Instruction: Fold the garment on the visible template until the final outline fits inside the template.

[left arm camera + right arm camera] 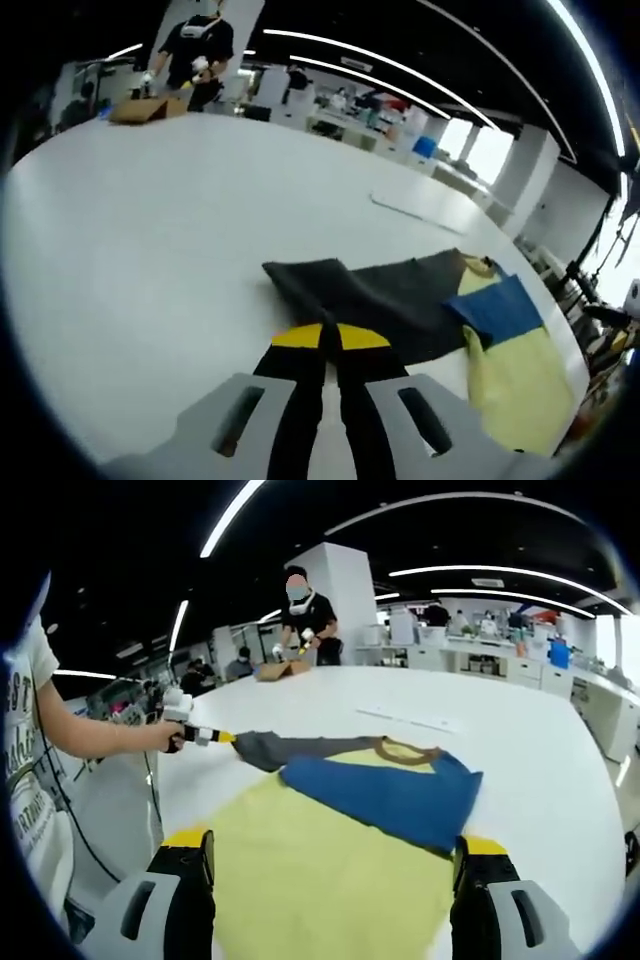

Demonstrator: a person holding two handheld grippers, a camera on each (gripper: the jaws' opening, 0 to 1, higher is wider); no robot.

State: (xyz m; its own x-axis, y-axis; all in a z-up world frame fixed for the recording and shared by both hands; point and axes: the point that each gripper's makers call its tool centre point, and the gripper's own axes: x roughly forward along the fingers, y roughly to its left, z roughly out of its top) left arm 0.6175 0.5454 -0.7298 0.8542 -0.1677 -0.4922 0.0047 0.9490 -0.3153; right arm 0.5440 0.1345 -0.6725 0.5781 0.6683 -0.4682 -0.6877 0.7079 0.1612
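Observation:
A blue garment with a dark grey part lies partly on a yellow template on the white table. My left gripper, held in a hand, is shut on the tip of the grey part and holds it stretched out to the left. Seen along that gripper's own jaws, my left gripper has its yellow tips together at the edge of the grey cloth, with the blue cloth and the template beyond to the right. My right gripper stands wide open above the template's near part, holding nothing.
At the table's far side a person handles a cardboard box. A thin white sheet lies flat beyond the garment. A person's arm and T-shirt stand at the left. Desks and shelves fill the room behind.

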